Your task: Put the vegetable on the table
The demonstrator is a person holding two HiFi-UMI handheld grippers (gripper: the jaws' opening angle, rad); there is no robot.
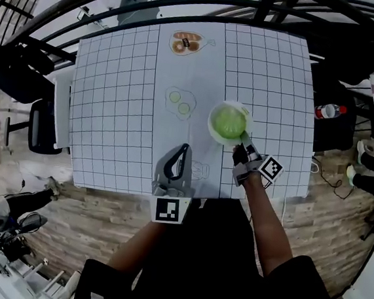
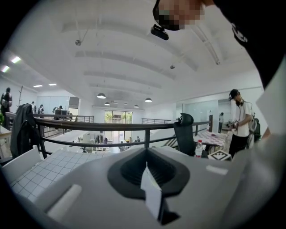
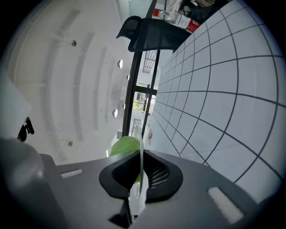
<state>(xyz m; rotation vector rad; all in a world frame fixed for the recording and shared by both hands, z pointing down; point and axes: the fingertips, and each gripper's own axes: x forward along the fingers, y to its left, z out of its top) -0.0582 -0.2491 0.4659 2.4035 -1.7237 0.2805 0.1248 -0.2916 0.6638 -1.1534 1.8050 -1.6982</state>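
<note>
Right claw [image 1: 244, 142] clamps the rim of the bowl [image 1: 214, 115]; the vegetable [image 1: 229, 122] sits inside, over the counter [image 1: 113, 92]. Left claw [image 1: 181, 153] is closed on nothing. Hazard: the thin rim grip may slip during tipping, dropping the bowl or rolling the vegetable off

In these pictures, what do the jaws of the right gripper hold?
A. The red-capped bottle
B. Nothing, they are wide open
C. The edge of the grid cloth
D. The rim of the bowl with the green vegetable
D: in the right gripper view the jaws of the right gripper are closed on the thin rim of the bowl, and the green vegetable lies inside it.
</note>
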